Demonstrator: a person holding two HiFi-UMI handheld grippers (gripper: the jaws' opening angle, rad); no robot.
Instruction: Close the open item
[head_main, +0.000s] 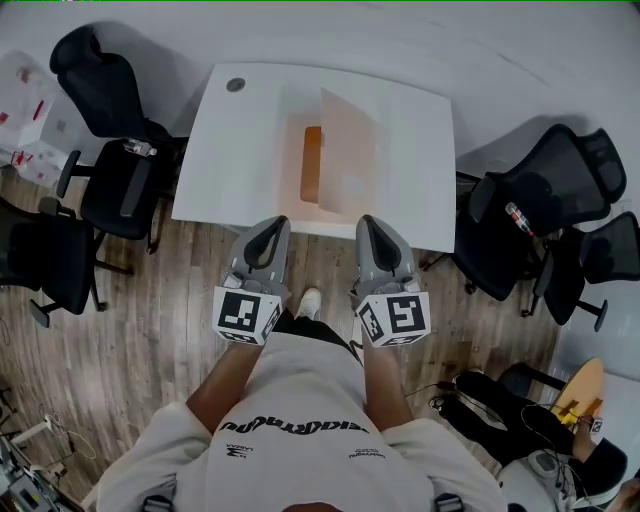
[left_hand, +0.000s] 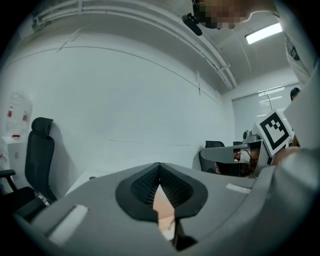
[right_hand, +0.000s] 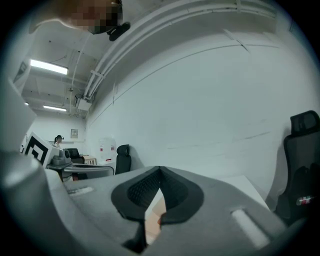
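1. Forearms (head_main: 222, 385) come up from 6 o'clock in the head view. The hands are hidden under each gripper's marker cube (head_main: 246, 314).
2. The left gripper (head_main: 272, 228) and the right gripper (head_main: 372, 226) are held side by side, both aimed at 12 o'clock. Their tips are at the near edge of the counter (head_main: 240, 150). From above, the grey housings cover the fingers.
3. In the left gripper view the left gripper (left_hand: 160, 167) has its fingers (left_hand: 142, 187) meeting at the tips. Only a narrow wedge is left below them, and nothing is gripped.
4. The right gripper (right_hand: 160, 170) shows the same in its own view, with its fingers (right_hand: 137, 192) closed tip to tip and empty. A peach sliver shows through each wedge, too little to make out.
5. The case (head_main: 340, 195) lies near the middle of the counter, at 12 o'clock from the grippers and apart from both. It is pale peach and open.
6. Its lid (head_main: 348, 140) stands raised and tilted over the case's right half. Where it hinges is unclear.
7. A darker orange strip (head_main: 311, 165) sits inside the case at its 9 o'clock side. I cannot tell what it is.
8. Black office chairs (head_main: 110, 110) stand at 9 and 3 o'clock of the counter, partly cut off by the picture's edges.
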